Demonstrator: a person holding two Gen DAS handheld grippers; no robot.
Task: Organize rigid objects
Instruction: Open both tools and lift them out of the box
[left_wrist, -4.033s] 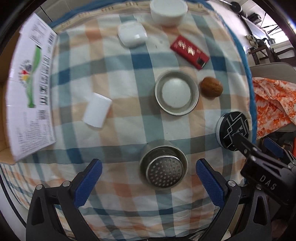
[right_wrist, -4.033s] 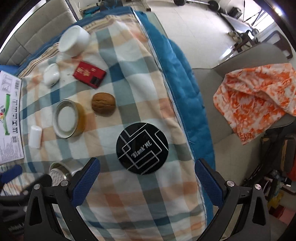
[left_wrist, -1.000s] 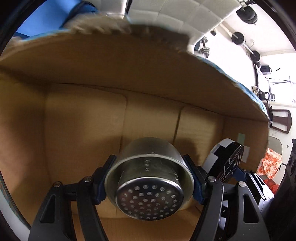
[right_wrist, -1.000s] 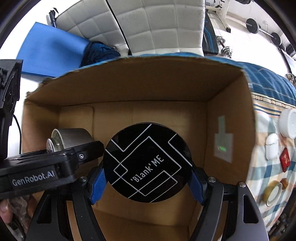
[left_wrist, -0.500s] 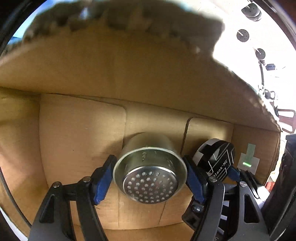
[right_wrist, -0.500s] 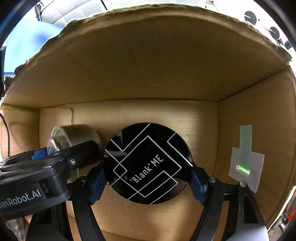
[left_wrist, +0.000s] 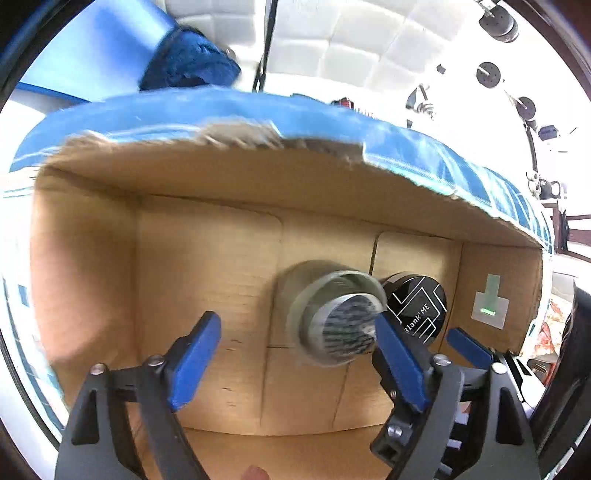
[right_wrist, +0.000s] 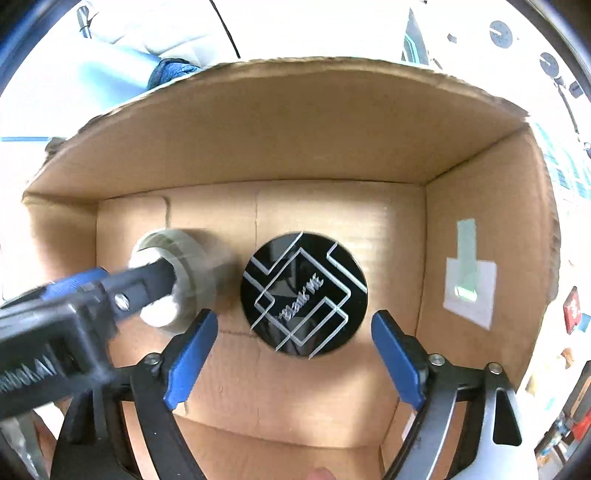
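Both grippers hang over an open cardboard box. The steel strainer cup lies blurred on the box floor, clear of the pads. My left gripper is above it, its jaws opening with nothing between them. Beside the cup lies the black "Blank ME" disc, flat on the floor. My right gripper stands over the disc, jaws opening, pads off it. In the right wrist view the left tool's body hides part of the strainer cup.
A white label with green tape sticks to the box's right wall. Right of the box the checked cloth carries a red pack. A blue cushion lies beyond the far wall.
Both grippers have let go: the jaws spread, and the strainer cup and the black disc now rest on the box floor. The left gripper has risen, so the box rim shows.
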